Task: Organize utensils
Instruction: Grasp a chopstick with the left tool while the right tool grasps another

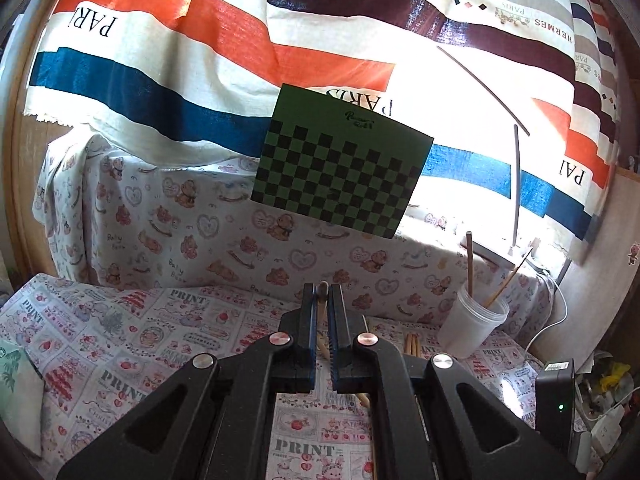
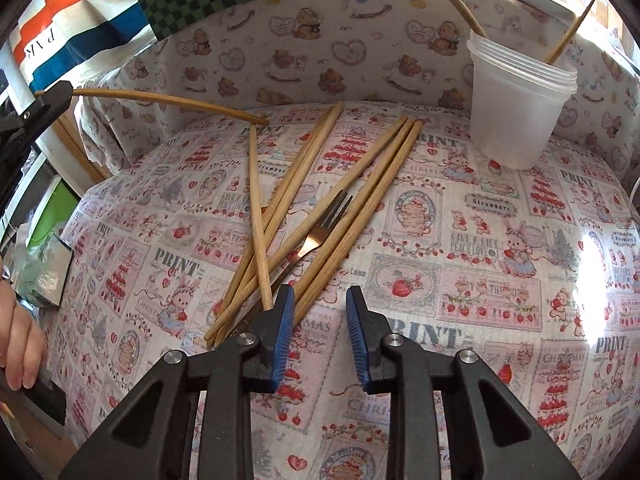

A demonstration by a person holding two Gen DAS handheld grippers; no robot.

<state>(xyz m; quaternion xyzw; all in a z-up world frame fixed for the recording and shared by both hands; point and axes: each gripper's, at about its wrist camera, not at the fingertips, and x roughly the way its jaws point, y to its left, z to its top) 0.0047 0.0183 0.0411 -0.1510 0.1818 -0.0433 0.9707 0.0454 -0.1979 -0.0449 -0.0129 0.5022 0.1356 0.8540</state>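
Note:
My left gripper (image 1: pixel 323 294) is shut on one wooden chopstick (image 1: pixel 322 344); in the right wrist view it shows at the far left (image 2: pixel 52 98), holding that chopstick (image 2: pixel 168 100) level above the table. A loose pile of chopsticks (image 2: pixel 372 184) lies crossed on the printed cloth, with a copper fork (image 2: pixel 320 236) among them. My right gripper (image 2: pixel 320 294) points down at the pile's near ends, its jaws partly apart with only cloth between them. A stack of white plastic cups (image 2: pixel 520 104) (image 1: pixel 474 328) stands at the back right with a few sticks in it.
A cloth-covered wall (image 2: pixel 360 52) rises right behind the table, with a green checkered board (image 1: pixel 340 168) and a striped curtain (image 1: pixel 160 40) above it. A person's hand (image 2: pixel 20 344) is at the left edge. A black device (image 1: pixel 556 392) and cables sit off the table's right side.

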